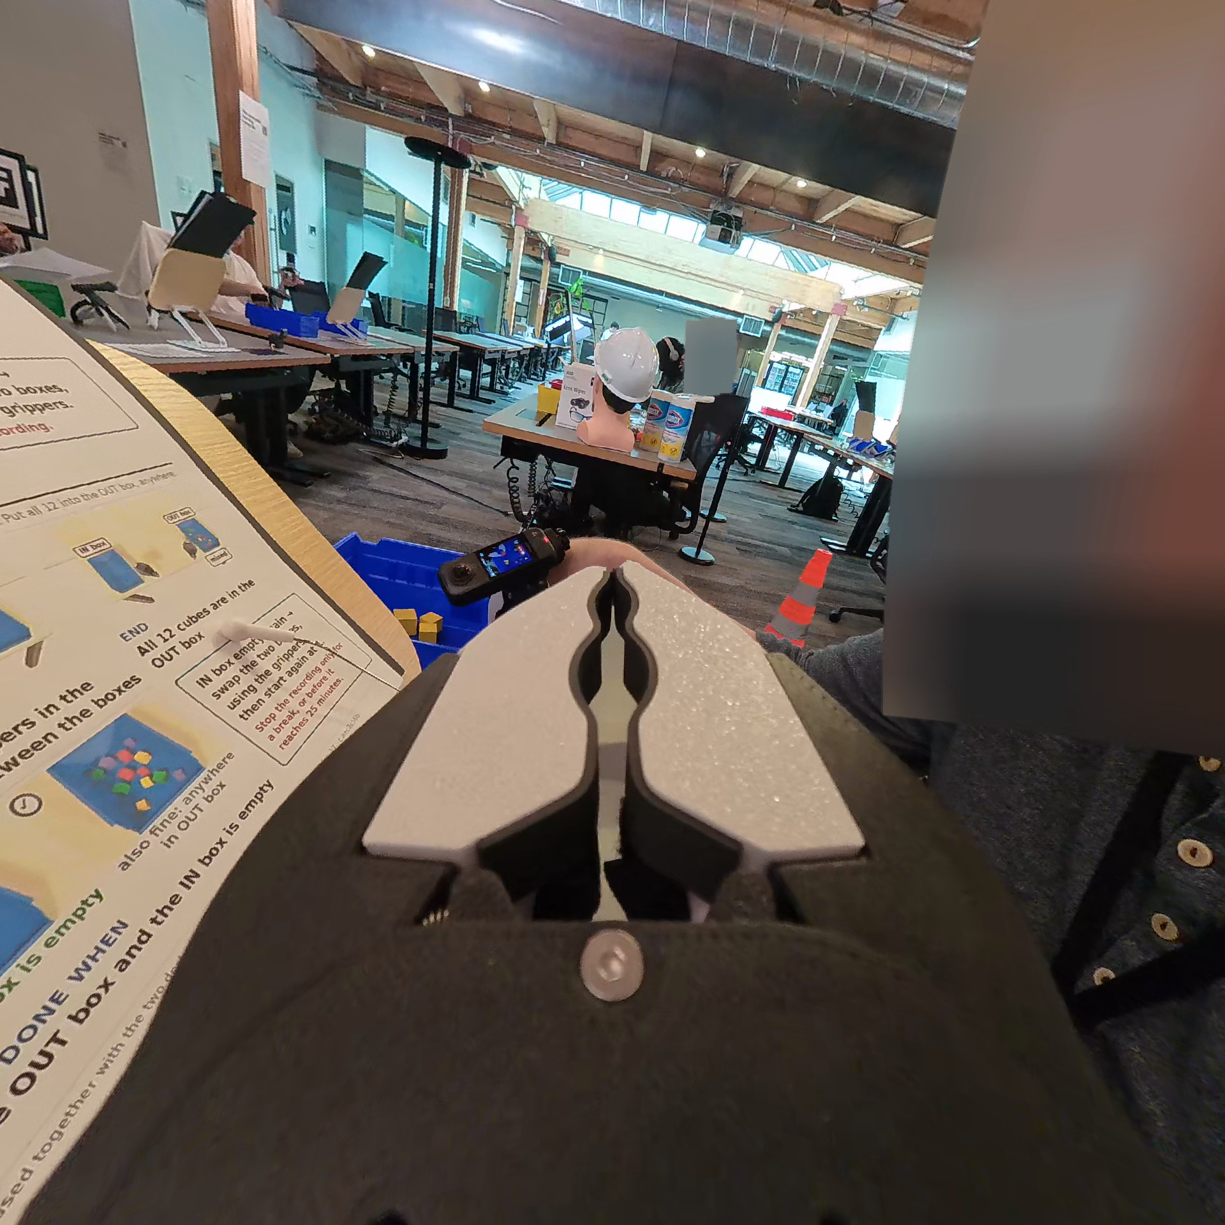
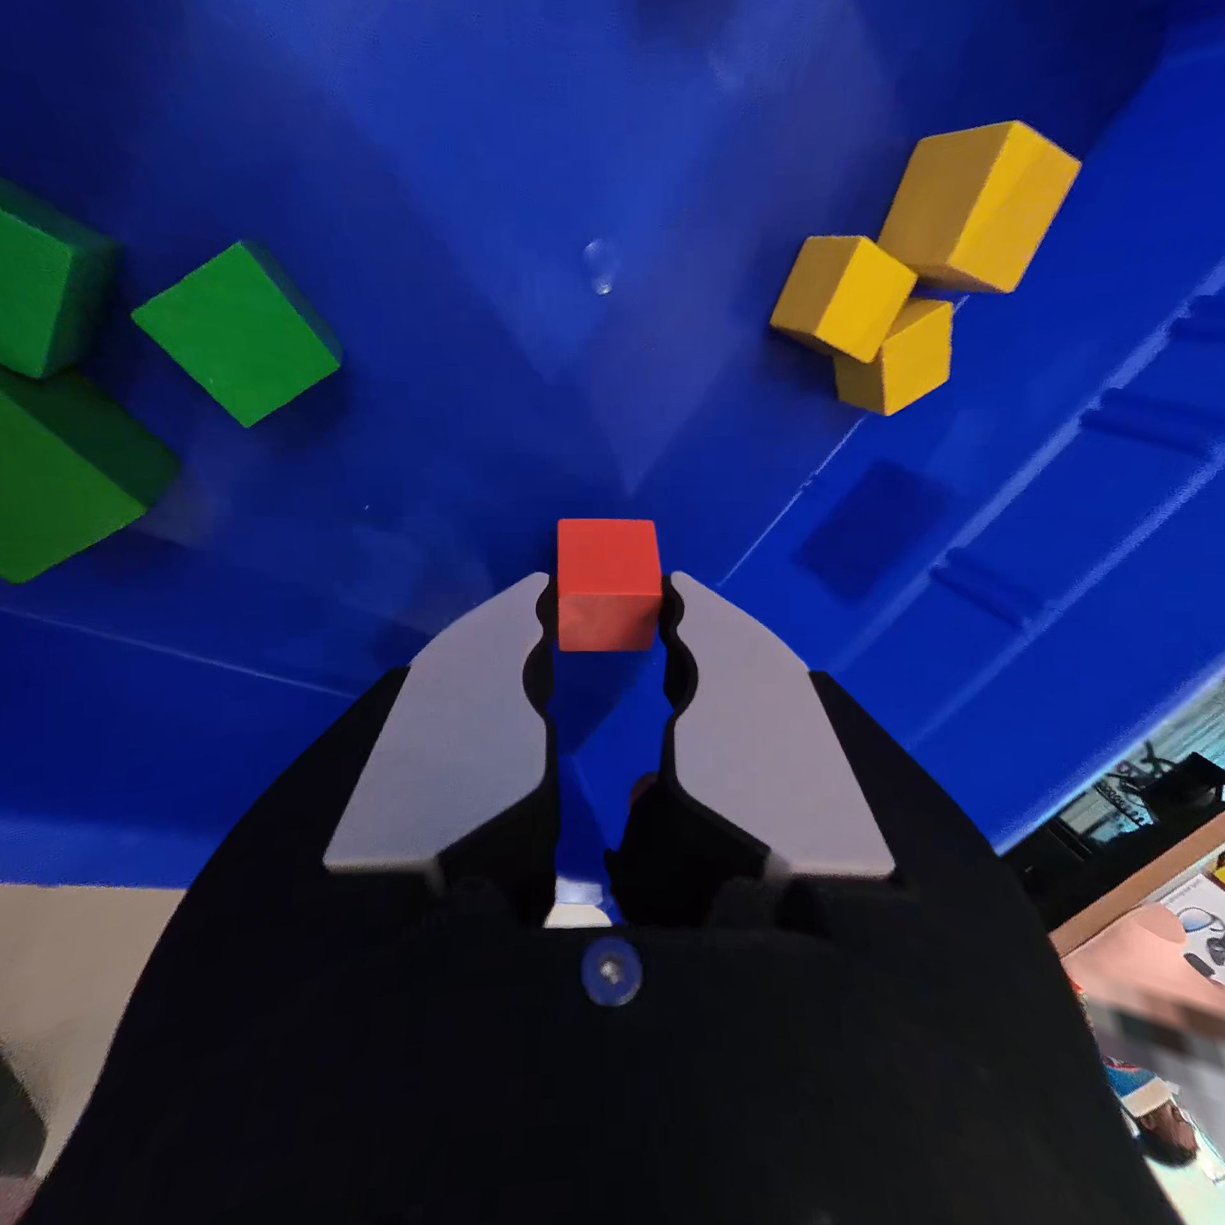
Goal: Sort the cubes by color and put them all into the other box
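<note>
Blue box (image 2: 398,696) floor, right claw (image 2: 608,583) clamping red cube (image 2: 608,577), left claw (image 1: 614,580) together, open workshop

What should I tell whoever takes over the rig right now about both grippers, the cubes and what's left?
Right gripper: shut on a red cube, held over the floor of the blue box.
Left gripper: shut and holding nothing, raised clear of the box beside the instruction sheet.
In the box: green cubes grouped on the left in the right wrist view, yellow cubes grouped on the right.
Done: green and yellow groups started.
Left: set the red cube down away from both groups, probably in the bare middle. The other box is not in view, so I cannot tell how many cubes remain.
</note>
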`<state>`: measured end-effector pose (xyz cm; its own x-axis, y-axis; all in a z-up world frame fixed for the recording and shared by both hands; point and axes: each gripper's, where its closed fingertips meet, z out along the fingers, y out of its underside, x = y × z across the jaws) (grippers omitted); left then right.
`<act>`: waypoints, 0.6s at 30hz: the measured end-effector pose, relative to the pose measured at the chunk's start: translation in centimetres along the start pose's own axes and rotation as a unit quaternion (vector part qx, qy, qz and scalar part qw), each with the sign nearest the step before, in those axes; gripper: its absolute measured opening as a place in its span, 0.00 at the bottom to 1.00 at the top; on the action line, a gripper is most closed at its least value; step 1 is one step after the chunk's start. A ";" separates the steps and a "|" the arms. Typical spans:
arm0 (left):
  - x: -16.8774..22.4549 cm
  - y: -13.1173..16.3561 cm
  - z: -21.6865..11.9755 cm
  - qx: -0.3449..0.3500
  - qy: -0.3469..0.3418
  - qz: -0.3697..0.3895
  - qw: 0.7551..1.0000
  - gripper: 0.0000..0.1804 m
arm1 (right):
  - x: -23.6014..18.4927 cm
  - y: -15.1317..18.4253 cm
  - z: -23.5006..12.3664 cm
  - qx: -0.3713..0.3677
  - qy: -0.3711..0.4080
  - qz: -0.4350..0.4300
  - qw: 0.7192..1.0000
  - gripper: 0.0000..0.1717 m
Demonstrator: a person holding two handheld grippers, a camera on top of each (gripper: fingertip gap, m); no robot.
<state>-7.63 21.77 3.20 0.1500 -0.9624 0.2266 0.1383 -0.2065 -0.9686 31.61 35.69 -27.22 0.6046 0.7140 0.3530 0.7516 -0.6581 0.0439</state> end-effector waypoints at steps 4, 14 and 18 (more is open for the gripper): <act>-0.1 0.1 0.0 -0.001 -0.002 0.001 1.000 0.00 | 0.1 0.0 0.3 -0.006 0.003 0.001 1.000 0.17; -1.1 -0.7 -1.4 -0.001 -0.039 0.025 0.999 0.00 | 1.4 -1.3 -2.7 0.054 0.035 0.016 0.998 0.25; -3.4 -2.9 -5.4 0.006 -0.135 0.075 0.988 0.00 | 2.0 -2.6 -5.7 0.108 0.067 0.018 0.992 0.23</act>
<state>-13.85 24.71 4.66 0.4245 -0.8997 0.1017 0.1066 -0.0619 -0.9924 29.35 37.43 -21.28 0.6024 0.6430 0.4730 0.7777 -0.6062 -0.1665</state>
